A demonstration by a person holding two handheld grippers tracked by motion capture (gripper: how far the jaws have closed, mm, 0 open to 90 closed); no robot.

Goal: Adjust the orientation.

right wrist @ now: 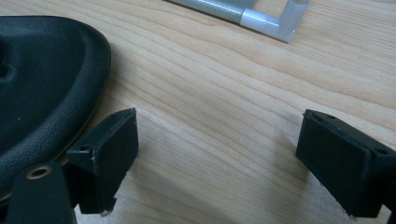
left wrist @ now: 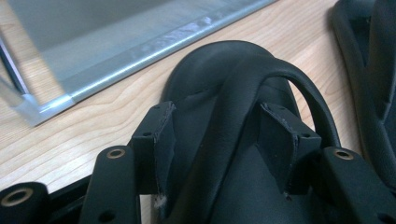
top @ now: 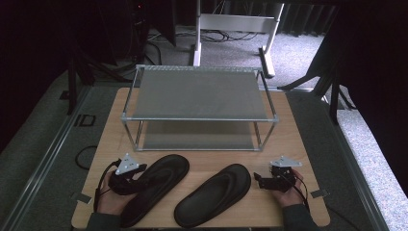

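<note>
Two black flip-flop sandals lie on the wooden table (top: pixel 289 126). The left sandal (top: pixel 155 188) points up and to the right, and the right sandal (top: pixel 214 195) lies parallel beside it. My left gripper (top: pixel 139 176) sits at the left sandal's near-left side. In the left gripper view its pads (left wrist: pixel 164 140) hug both sides of the sandal's raised strap (left wrist: pixel 233 81), so the left gripper (left wrist: pixel 222 140) is shut on it. My right gripper (top: pixel 260 182) rests open just right of the right sandal. Bare wood lies between the right gripper's (right wrist: pixel 217 158) fingers, with that sandal's edge (right wrist: pixel 42 84) at their left.
A two-tier metal shoe rack (top: pixel 198 118) stands behind the sandals across the table's middle; its lower rail (left wrist: pixel 140 51) and a foot (right wrist: pixel 267 21) are close ahead of both grippers. The right sandal (left wrist: pixel 373 70) lies beside the held one. The floor drops away around the table.
</note>
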